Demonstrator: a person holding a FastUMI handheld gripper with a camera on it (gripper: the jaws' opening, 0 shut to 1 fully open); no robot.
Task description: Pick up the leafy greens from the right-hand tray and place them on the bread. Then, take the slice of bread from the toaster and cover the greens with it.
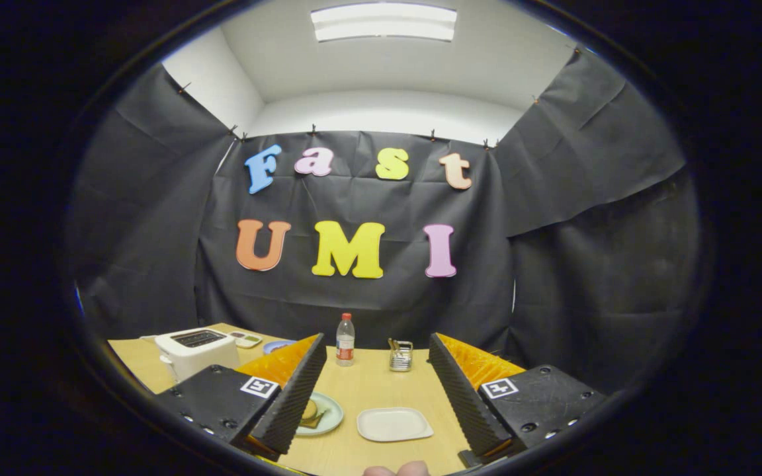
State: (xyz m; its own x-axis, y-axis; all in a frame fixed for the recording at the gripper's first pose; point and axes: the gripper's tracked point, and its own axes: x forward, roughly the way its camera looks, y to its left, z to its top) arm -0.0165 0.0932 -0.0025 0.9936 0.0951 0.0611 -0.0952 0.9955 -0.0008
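Two fingers (pixel 381 403) stand wide apart and empty, held level above the wooden surface (pixel 381 370), likely to survey it before reaching. Between them lies a bare white tray (pixel 394 424); bread on a green plate (pixel 325 414) sits at eight o'clock, the toaster (pixel 196 350) at ten o'clock.

Sitting on the wooden table (pixel 381 390) are one white toaster (pixel 196 350), one plastic bottle (pixel 345 340), one small wire holder (pixel 401 356), one round plate (pixel 329 411) carrying one sandwich piece (pixel 310 412), and one white tray (pixel 394 424). One gripper (pixel 381 403) is spreading two fingers (pixel 295 396) apart.
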